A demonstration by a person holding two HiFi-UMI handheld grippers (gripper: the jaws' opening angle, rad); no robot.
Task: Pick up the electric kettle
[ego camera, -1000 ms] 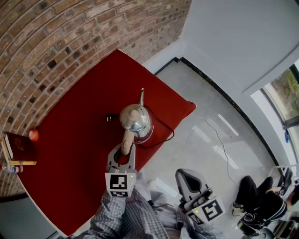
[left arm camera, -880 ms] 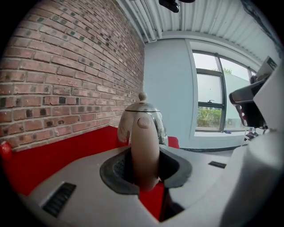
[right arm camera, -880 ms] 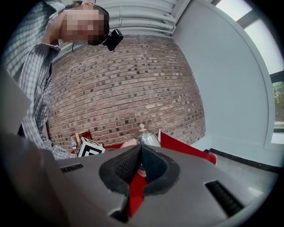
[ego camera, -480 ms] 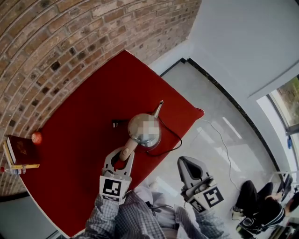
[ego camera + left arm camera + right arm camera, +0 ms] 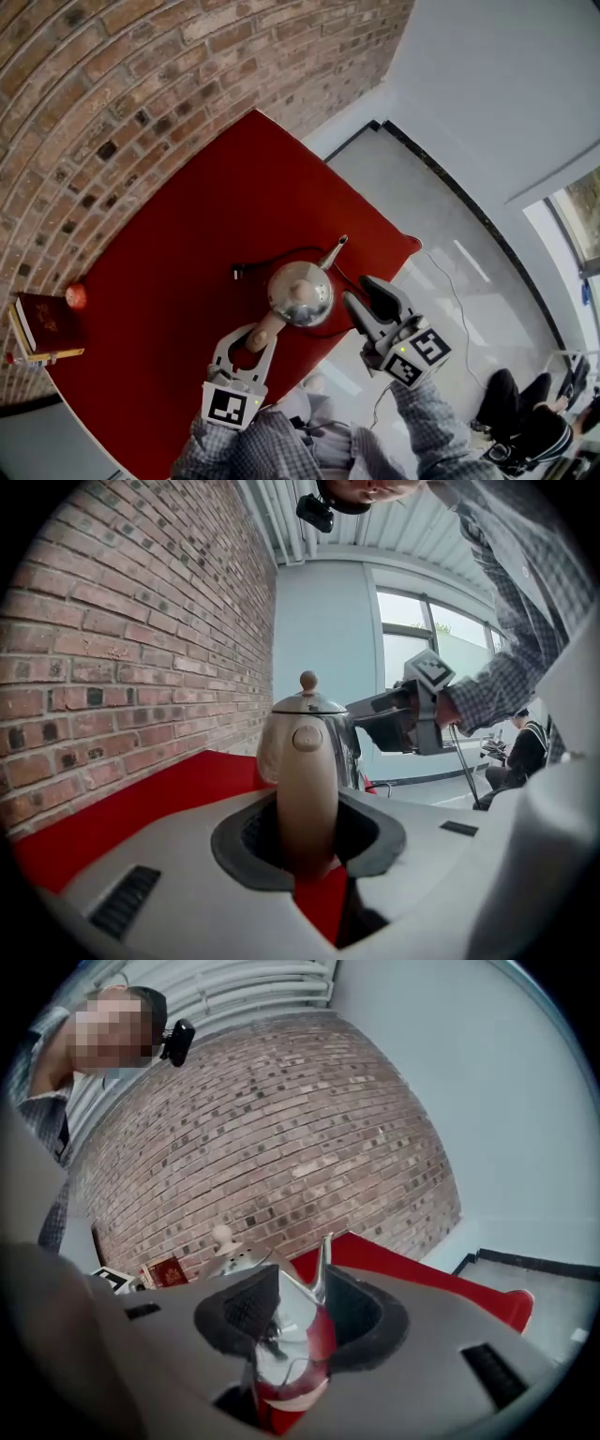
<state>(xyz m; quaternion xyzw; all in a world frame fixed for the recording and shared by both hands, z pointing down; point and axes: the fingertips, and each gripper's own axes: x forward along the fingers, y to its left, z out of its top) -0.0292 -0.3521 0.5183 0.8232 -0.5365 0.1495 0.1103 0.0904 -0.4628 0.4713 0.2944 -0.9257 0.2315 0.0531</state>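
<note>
Steel electric kettle [image 5: 300, 292] sits near the red table's [image 5: 178, 234] edge nearest the person. The left gripper [image 5: 249, 339] is clamped on its beige handle [image 5: 262, 330] while the right gripper [image 5: 368, 305] is opening wide around the body, not pressing. Lifted by the handle alone it could tip — or the black cord [image 5: 281, 252] could snag.

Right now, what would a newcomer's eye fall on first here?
The shiny steel kettle near the red table's front edge, before a brick wall. The left gripper clamps its beige handle; the right gripper sits alongside, jaws opening, the kettle's side at their mouth, ungripped.
</note>
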